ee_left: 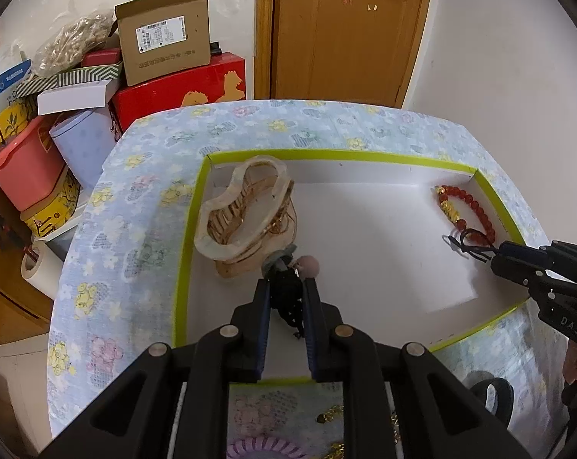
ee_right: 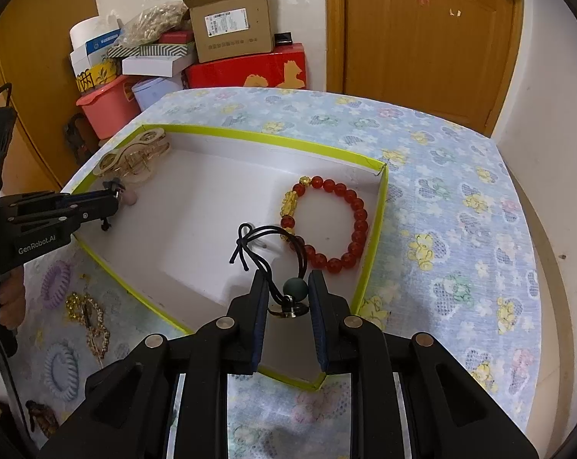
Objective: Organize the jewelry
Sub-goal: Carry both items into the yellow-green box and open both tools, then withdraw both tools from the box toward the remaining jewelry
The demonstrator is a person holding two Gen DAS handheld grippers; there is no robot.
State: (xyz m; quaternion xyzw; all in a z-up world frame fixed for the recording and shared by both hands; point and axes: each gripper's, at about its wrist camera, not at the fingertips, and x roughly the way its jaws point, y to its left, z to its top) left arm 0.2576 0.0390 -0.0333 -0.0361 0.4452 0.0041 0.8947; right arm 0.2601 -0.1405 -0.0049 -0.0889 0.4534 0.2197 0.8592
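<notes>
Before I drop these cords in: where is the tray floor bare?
Bare: the middle of the tray, between the hair claws and the red bead bracelet. Crowded: those two corners, and the tablecloth by the spiral hair ties.

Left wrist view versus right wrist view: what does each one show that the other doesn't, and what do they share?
Only the left wrist view shows the roll of tape beside the table. Only the right wrist view shows the blue spiral hair tie and the dark green bead between the right hand-held gripper fingers. Both show the green-rimmed box, the red bead bracelet, the pale hair claw and the left hand-held gripper.
</notes>
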